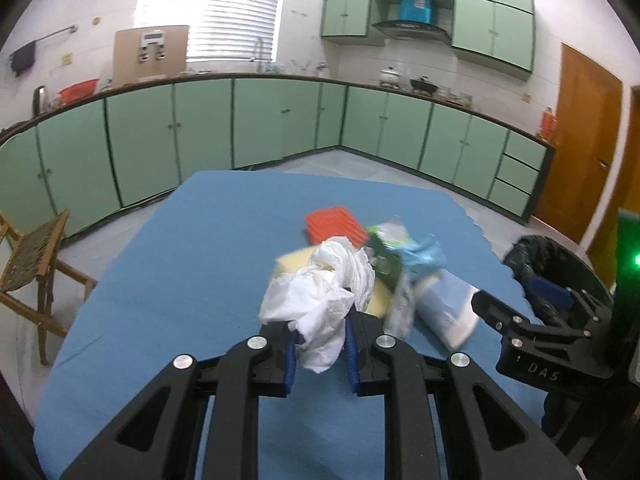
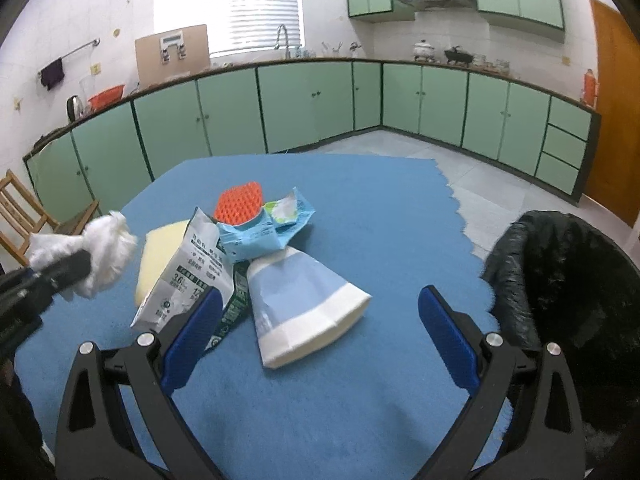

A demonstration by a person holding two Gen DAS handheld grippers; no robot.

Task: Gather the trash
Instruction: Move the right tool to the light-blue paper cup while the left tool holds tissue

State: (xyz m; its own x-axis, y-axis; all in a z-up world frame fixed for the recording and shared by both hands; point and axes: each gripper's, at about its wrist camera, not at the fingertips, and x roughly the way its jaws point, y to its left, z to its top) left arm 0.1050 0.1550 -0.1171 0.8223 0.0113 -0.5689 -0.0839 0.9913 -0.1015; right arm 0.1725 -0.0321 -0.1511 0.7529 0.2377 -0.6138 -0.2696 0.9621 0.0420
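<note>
My left gripper [image 1: 320,350] is shut on a crumpled white tissue [image 1: 320,312] and holds it above the blue table cloth [image 1: 180,280]; the tissue [image 2: 100,252] also shows at the left of the right wrist view. My right gripper [image 2: 320,328] is open and empty, just short of a flattened light-blue and white carton [image 2: 304,304]. Behind it lie a grey-white printed wrapper [image 2: 192,276], a light-blue packet [image 2: 260,232], a yellow sponge [image 2: 160,248] and an orange ribbed pad [image 2: 238,200]. A bin lined with a black bag [image 2: 560,280] stands at the table's right.
Green cabinets [image 2: 320,100] run along the far walls under a counter with a kettle and pots. A wooden folding chair [image 1: 32,260] stands left of the table. An orange-brown door [image 1: 588,140] is at the right. The cloth's right edge [image 2: 460,216] is ragged.
</note>
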